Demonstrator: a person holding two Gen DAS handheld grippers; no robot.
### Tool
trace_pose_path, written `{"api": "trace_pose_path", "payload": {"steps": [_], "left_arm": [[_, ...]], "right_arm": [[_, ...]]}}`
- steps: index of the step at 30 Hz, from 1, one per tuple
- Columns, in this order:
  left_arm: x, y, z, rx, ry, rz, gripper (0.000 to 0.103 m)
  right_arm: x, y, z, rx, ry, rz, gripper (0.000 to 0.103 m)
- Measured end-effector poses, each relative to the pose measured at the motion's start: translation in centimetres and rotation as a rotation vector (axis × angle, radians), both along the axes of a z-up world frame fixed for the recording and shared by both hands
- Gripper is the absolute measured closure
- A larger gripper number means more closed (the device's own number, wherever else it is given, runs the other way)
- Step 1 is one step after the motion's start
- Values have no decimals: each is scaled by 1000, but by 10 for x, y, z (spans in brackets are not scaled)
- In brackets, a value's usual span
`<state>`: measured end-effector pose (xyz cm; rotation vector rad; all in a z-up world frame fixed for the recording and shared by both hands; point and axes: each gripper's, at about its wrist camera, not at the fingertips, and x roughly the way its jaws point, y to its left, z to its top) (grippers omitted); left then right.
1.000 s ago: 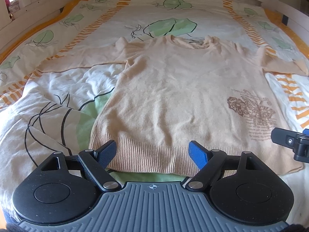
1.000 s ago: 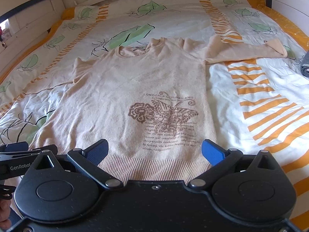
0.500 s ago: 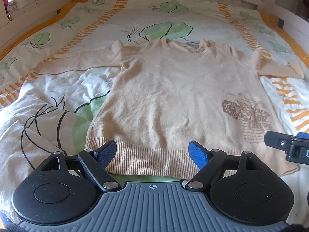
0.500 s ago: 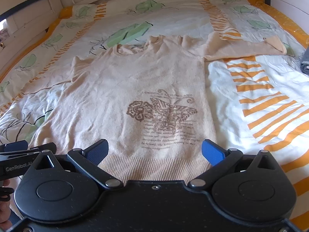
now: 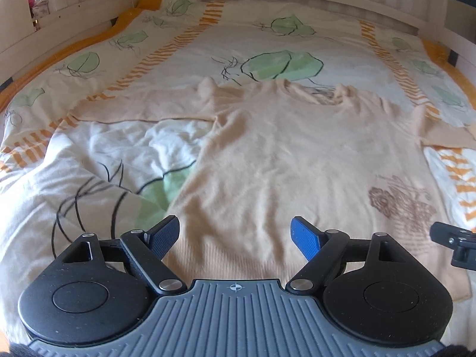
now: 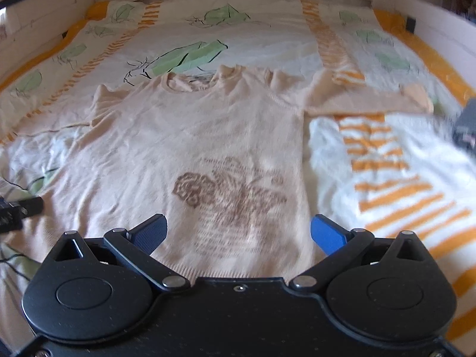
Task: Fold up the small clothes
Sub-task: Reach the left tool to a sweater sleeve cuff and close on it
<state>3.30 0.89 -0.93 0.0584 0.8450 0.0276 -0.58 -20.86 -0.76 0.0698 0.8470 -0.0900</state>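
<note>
both the left gripper (image 5: 235, 233) and right gripper (image 6: 238, 232), jaws wide and empty, have moved forward over the hem of the flat peach knitted sweater with a brown print (image 6: 190, 148) on the leaf-patterned bedspread (image 5: 104, 154), so folding likely begins with a hem grasp.

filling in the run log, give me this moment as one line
stage: pre-grasp | left gripper: open, over hem | right gripper: open, over hem | beige sweater: flat, unfolded

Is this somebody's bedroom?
Most likely a bedroom, yes. A peach knitted sweater with a brown butterfly print lies spread flat on a white duvet with green leaves and orange stripes. A pale wooden bed frame runs along the far edge and sides.
</note>
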Motion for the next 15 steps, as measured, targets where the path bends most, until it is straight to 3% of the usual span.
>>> {"api": "trace_pose_path", "payload": {"steps": [6, 11, 15], "left_arm": [[28, 19, -2, -30, 17, 18, 22], [65, 55, -5, -96, 28, 133, 22], [99, 85, -7, -59, 31, 217, 22]], "right_arm": [[29, 16, -1, -136, 29, 38, 1], [48, 35, -5, -218, -3, 113, 1], [68, 51, -10, -251, -12, 152, 1]]}}
